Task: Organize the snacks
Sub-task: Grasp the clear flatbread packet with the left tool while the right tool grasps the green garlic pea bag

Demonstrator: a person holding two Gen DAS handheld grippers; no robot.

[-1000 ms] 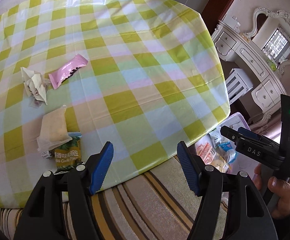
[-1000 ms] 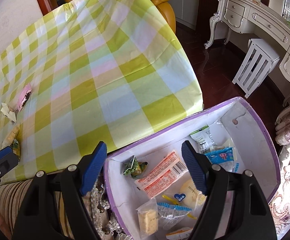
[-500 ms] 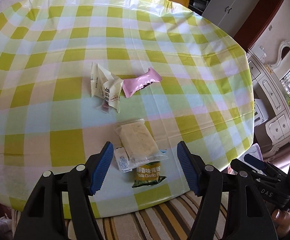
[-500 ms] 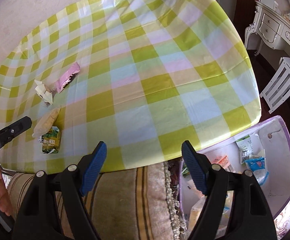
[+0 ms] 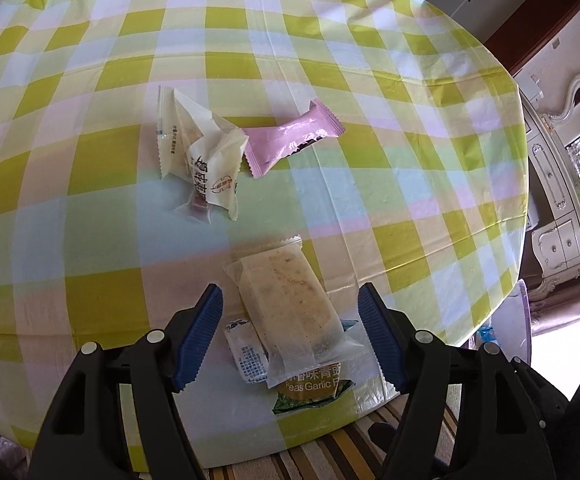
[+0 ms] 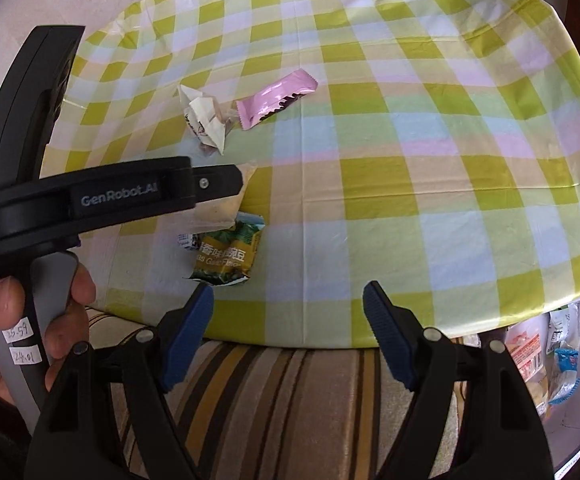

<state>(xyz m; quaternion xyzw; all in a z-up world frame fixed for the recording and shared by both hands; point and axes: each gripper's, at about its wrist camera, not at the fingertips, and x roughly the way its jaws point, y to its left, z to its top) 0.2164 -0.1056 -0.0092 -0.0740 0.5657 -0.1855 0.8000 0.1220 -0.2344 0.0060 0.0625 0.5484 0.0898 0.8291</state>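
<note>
On the checked counter (image 5: 370, 184), a clear-wrapped pale snack bar (image 5: 290, 304) lies between the opening jaws of the left tool (image 5: 290, 336), untouched, its long axis running away from it. The right tool (image 6: 288, 336) hangs open and empty, farther from the bar.

Black fingers (image 5: 194, 338) (ribbed blue pads (image 5: 378, 336))

Clear cracker packet (image 5: 288, 308) lies atop garlic-pea pouch (image 5: 312, 390) near table (image 5: 430, 208) front edge; pink bar (image 5: 290, 140) behind, just right of white wrapper (image 5: 206, 160).
</note>
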